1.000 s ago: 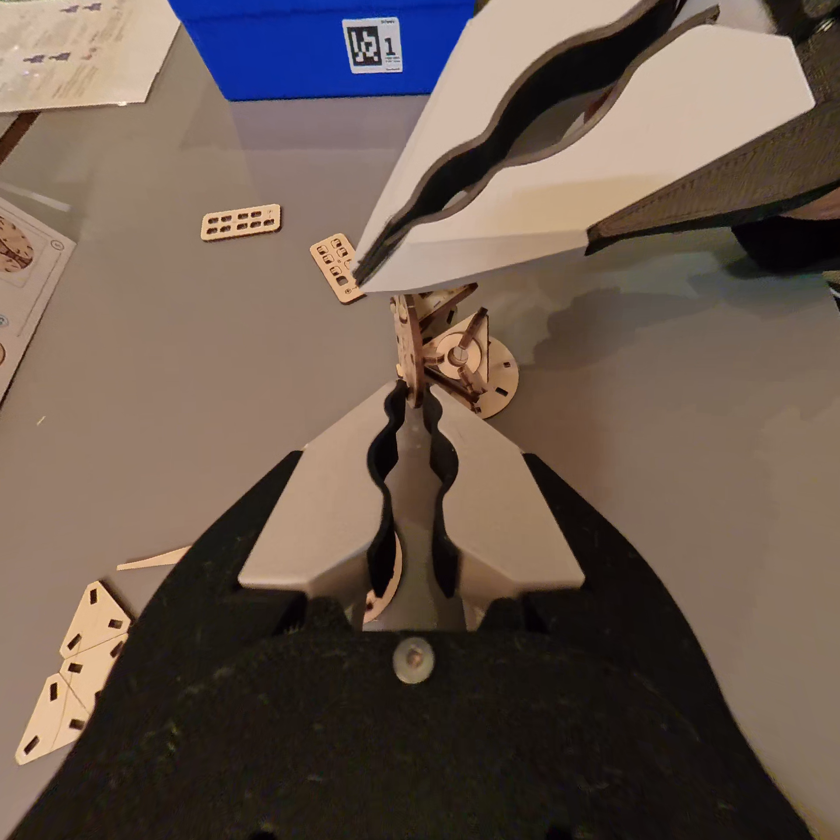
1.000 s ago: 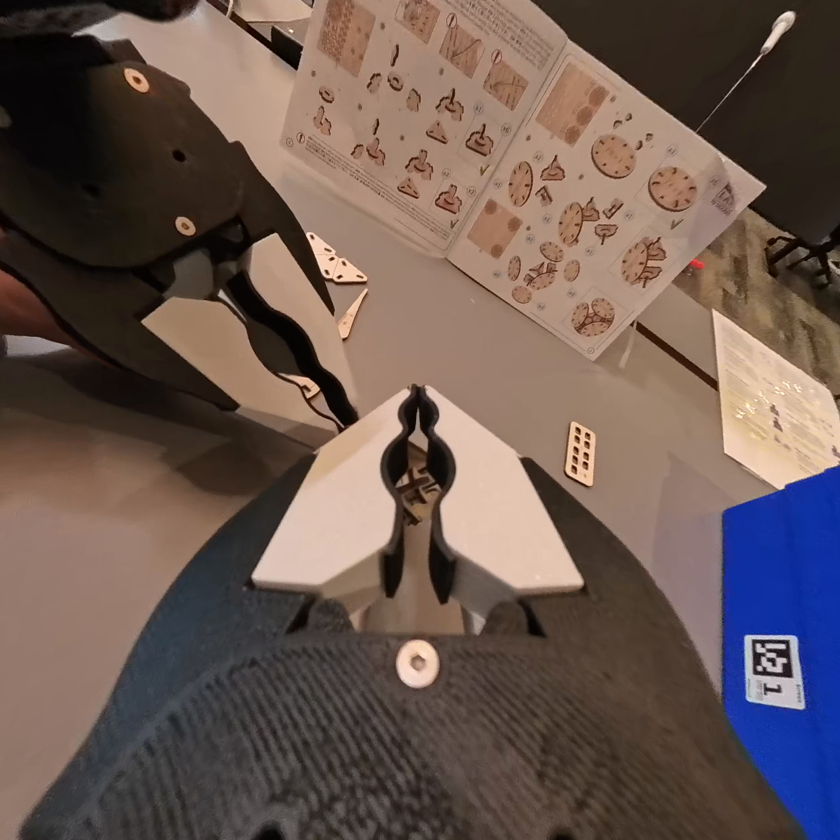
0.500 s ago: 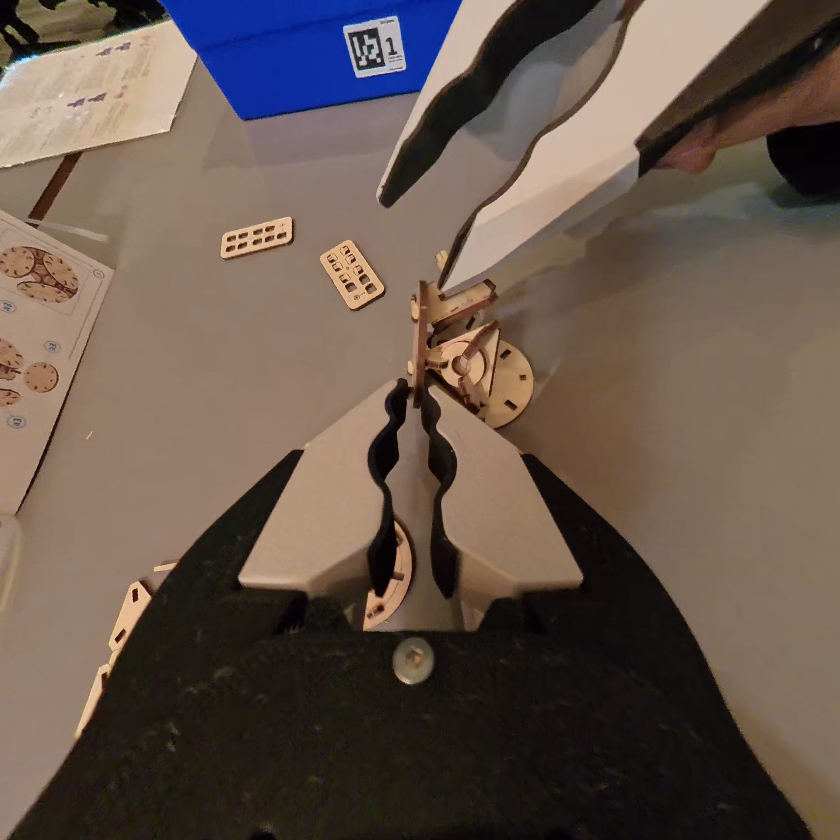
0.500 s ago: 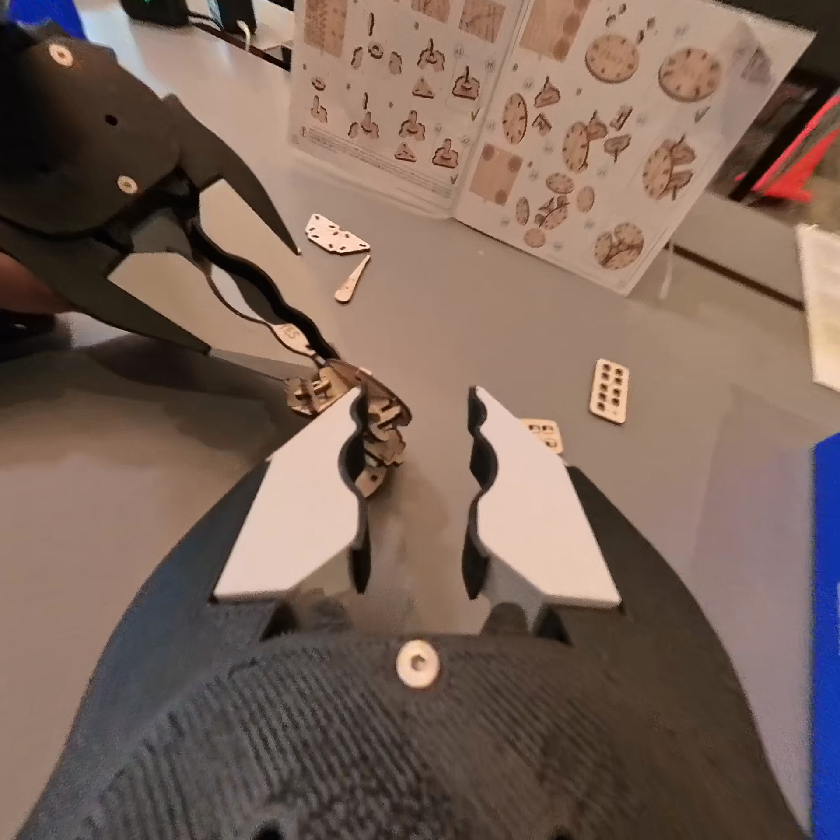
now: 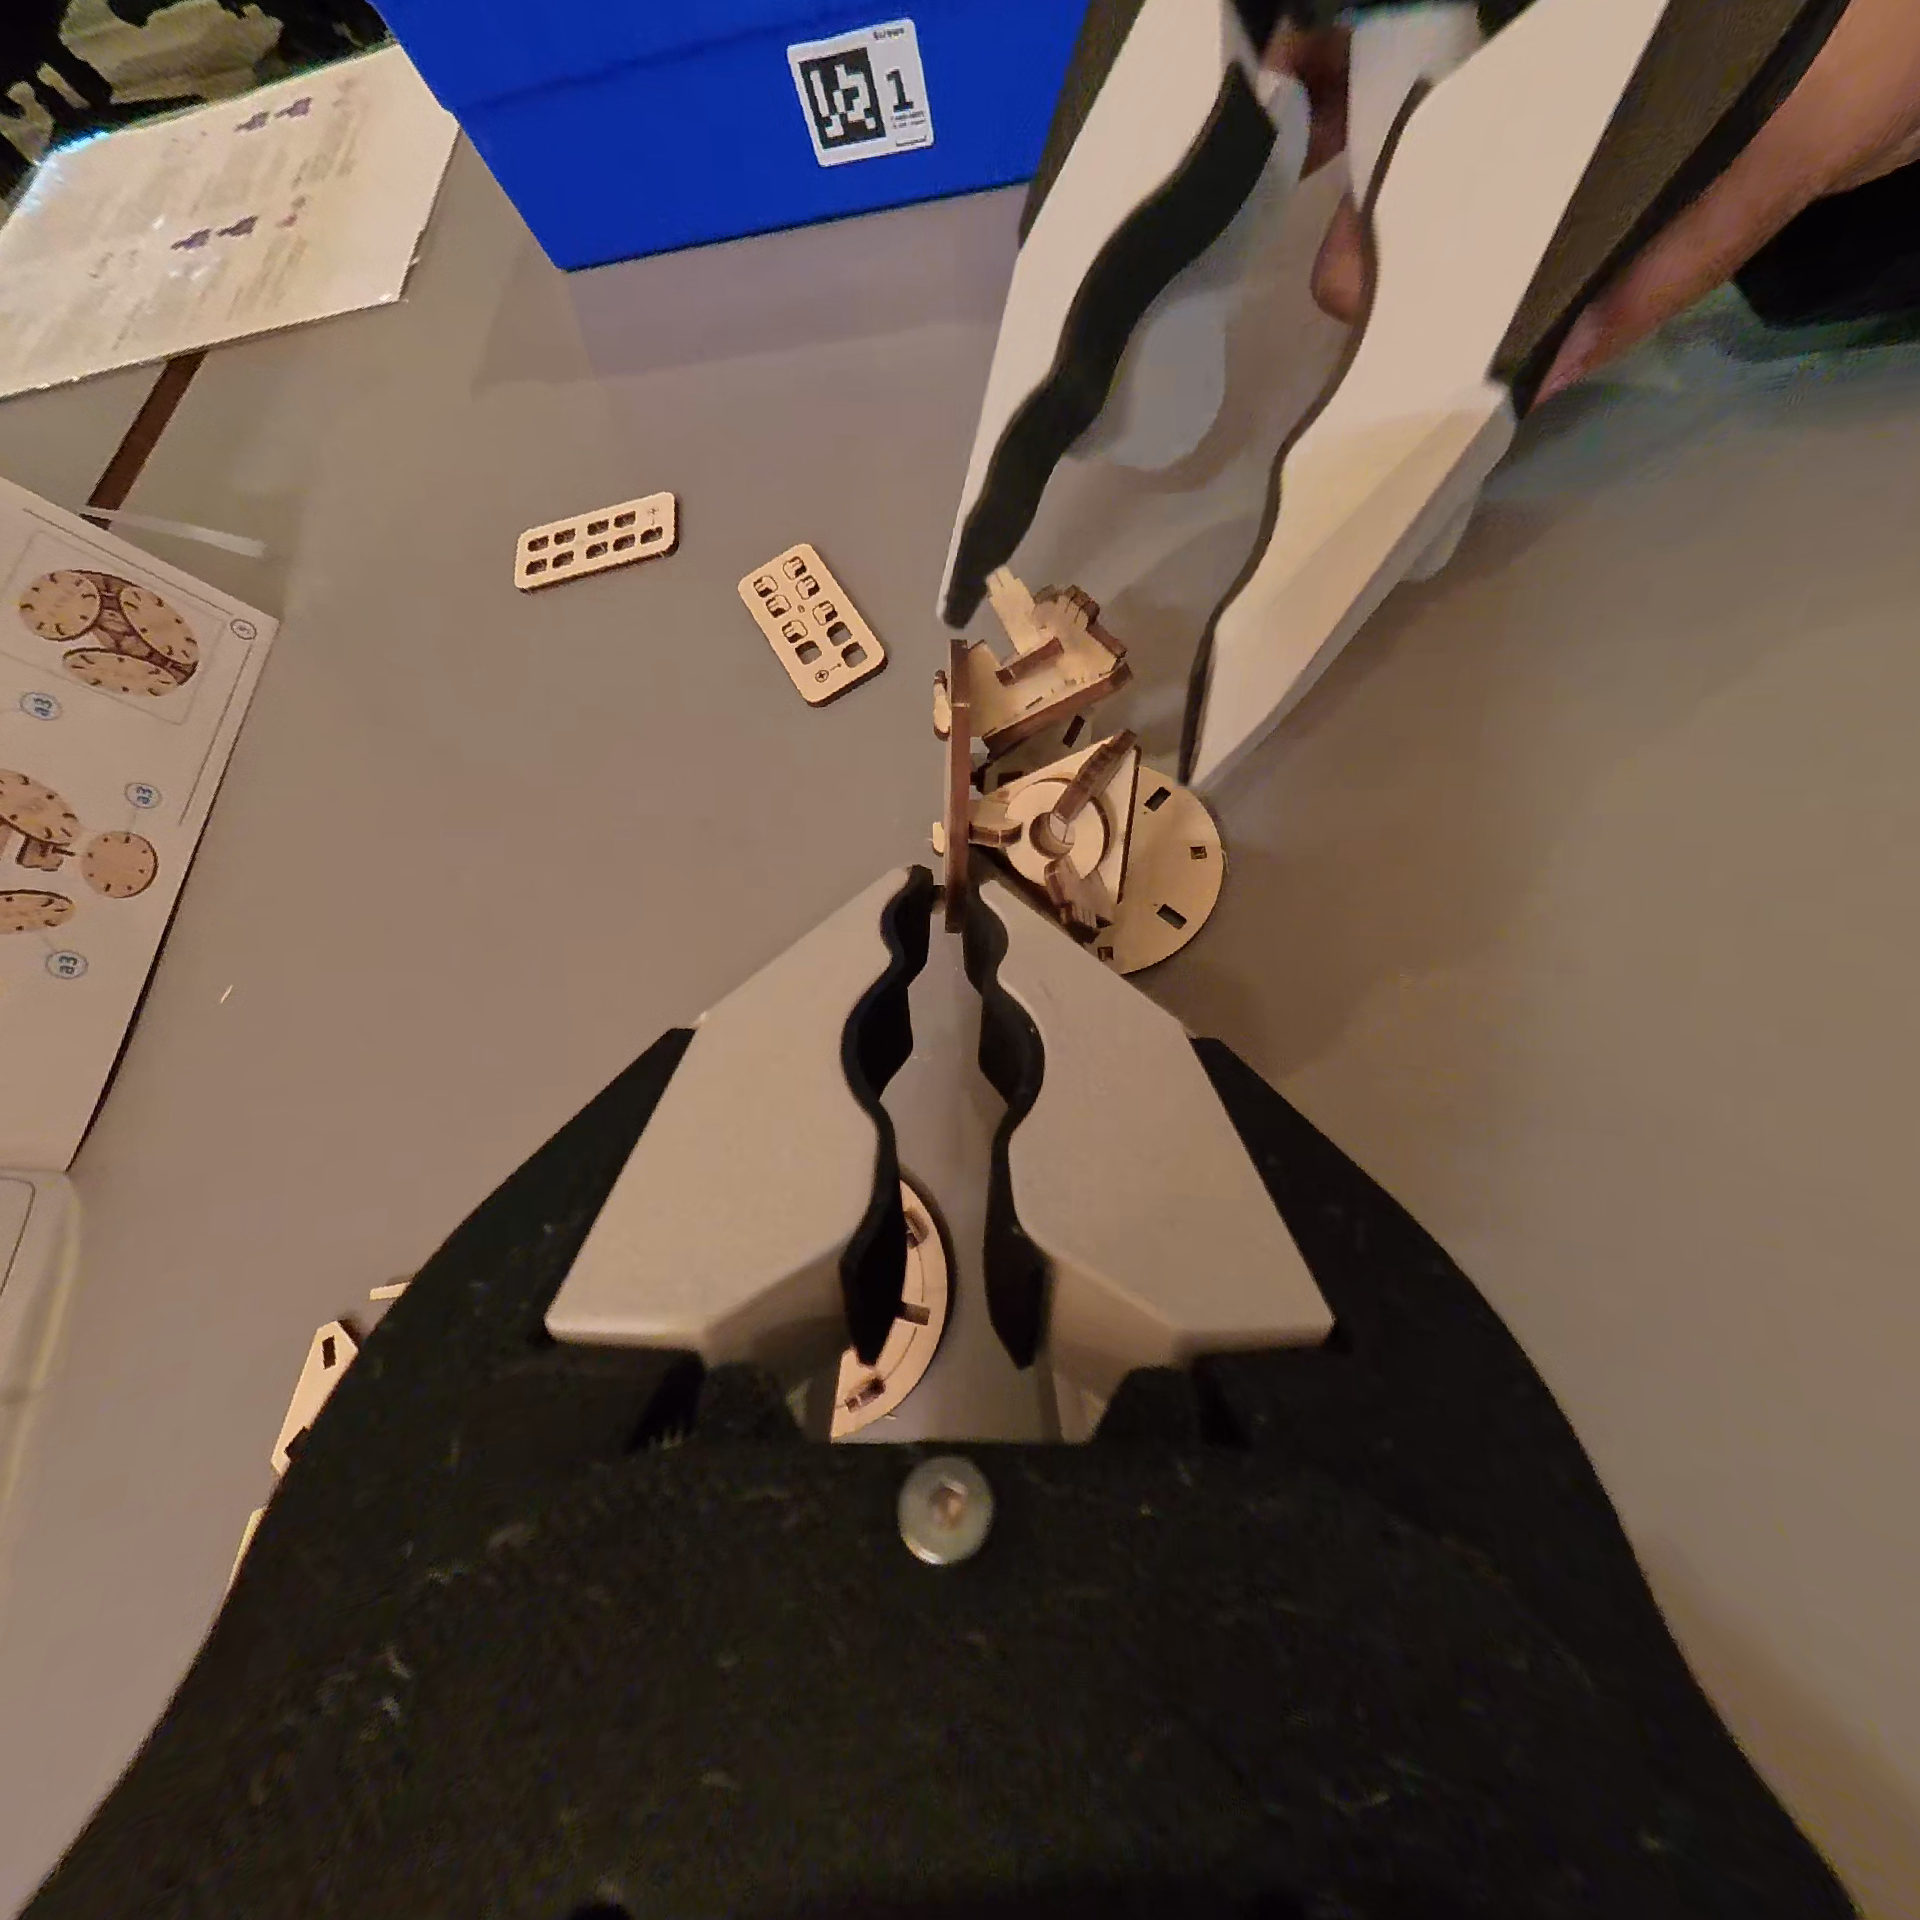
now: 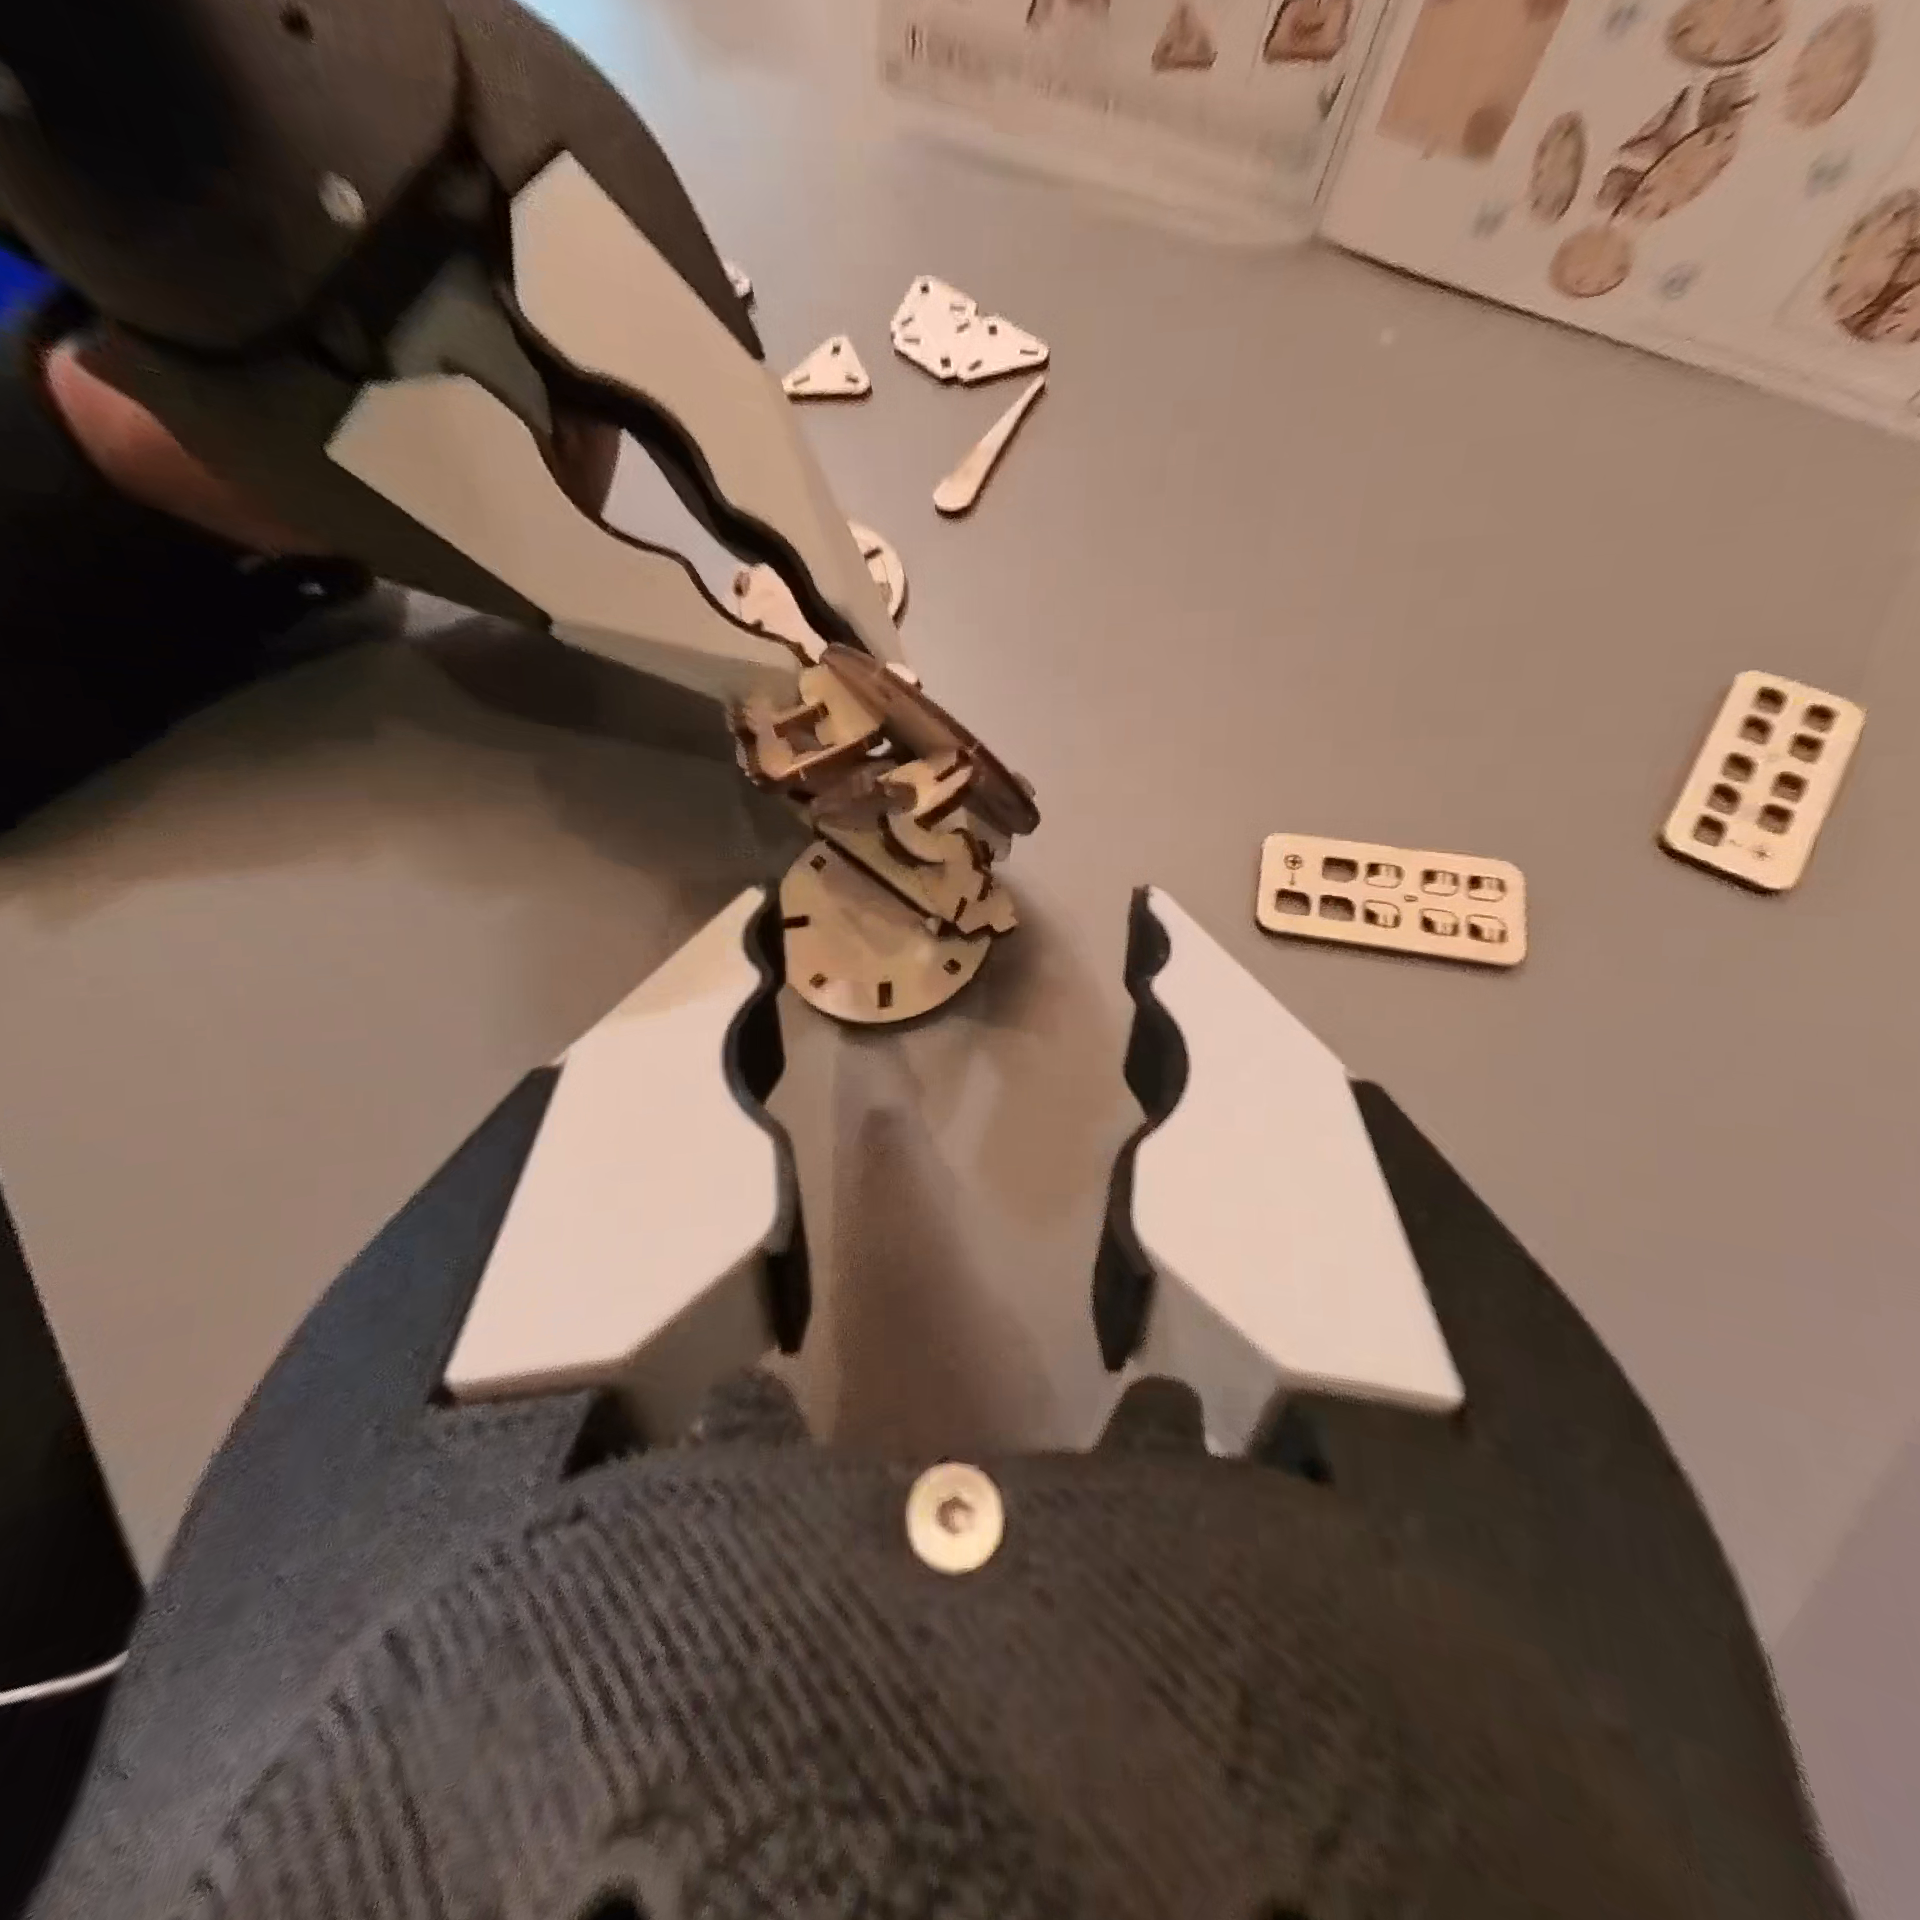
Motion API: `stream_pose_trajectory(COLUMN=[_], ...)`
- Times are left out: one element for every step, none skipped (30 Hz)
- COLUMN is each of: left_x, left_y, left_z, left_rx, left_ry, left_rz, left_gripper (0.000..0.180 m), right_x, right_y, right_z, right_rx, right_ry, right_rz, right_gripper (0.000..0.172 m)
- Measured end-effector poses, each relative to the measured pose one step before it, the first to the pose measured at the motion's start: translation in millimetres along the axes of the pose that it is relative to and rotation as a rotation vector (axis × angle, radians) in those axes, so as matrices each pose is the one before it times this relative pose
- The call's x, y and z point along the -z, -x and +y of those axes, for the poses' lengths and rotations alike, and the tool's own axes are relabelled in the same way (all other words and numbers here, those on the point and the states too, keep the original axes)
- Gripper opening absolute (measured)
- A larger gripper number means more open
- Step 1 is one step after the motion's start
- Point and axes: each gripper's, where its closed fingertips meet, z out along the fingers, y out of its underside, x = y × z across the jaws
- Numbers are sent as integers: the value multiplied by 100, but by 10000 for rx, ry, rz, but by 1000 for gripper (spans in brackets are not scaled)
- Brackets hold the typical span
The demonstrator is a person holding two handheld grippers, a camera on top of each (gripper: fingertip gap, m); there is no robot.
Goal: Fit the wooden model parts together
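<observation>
A small wooden model (image 5: pixel 1049 790) stands tilted on its round base (image 5: pixel 1164 873) on the grey table (image 5: pixel 468 935). My left gripper (image 5: pixel 951 899) is shut on the thin edge of the model's upright wooden disc (image 5: pixel 958 769). The right wrist view shows the same grip at the left gripper's tips (image 6: pixel 831 644). My right gripper (image 6: pixel 951 904) is open and holds nothing. The model (image 6: pixel 894 790) and its base (image 6: pixel 873 956) sit just ahead of its left finger (image 6: pixel 675 1039). In the left wrist view the right gripper (image 5: pixel 1086 665) hangs open over the model.
A blue box (image 5: pixel 727 104) stands at the back. Instruction sheets (image 5: pixel 94 727) (image 6: pixel 1662 135) lie at the table's sides. Two slotted wooden plates (image 6: pixel 1392 899) (image 6: pixel 1761 795), triangular pieces (image 6: pixel 966 332), a pointed strip (image 6: pixel 987 447) and a loose disc (image 5: pixel 904 1309) lie around. Across from one pair of fingers to the other is roughly 4 cm.
My right gripper was shut over the top of the model; it has opened, let go and drawn back. My left gripper has stayed shut on the disc.
</observation>
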Motion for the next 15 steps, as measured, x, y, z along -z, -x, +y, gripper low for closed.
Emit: stream_pose_trajectory(left_x=[0,-7,1,6,-2,-1,-3,-20,-10,-5,-3,-6,2,2,9], left_y=[4,7,2,10,0,-10,5,23,23,-6,9,1,1,-4,-1], left_z=[13,20,14,6,7,-3,5,50,12,2,9,-2,-2,6,11], left_rx=[9,12,11,14,10,-2,0,1,1,17,14,-1,-22,-35,-31], left_ry=[-6,-9,-5,-7,-8,0,7,31,3,-12,5,3,7,20,18], left_rz=[10,12,10,12,6,1,-2,-16,-3,7,8,1,-17,-19,-18], left_gripper=[1,1,1,1,1,1,1,2,1,1,1,1,1,1,1], right_x=[-436,-411,-369,-319,-288,-229,-186,-144,-125,-92,-17,9,4,16,9], right_y=[-42,-115,-138,-47,-2,2,-20,87,142,67,5,9,22,42,42], right_z=[167,121,78,24,40,58,55,77,55,4,1,-1,6,-20,-38], right_rx=[198,176,159,129,76,33,19,32,9,-39,-28,-26,-46,-60,-81], right_ry=[202,209,187,151,140,128,101,81,50,3,-19,-16,-14,-24,-34], right_rz=[-7,28,32,-32,-86,-87,-66,-115,-140,-85,-45,-49,-59,-70,-70], right_gripper=[63,61,58,54,49,43,36,29,22,21,21,21,21,22,22])
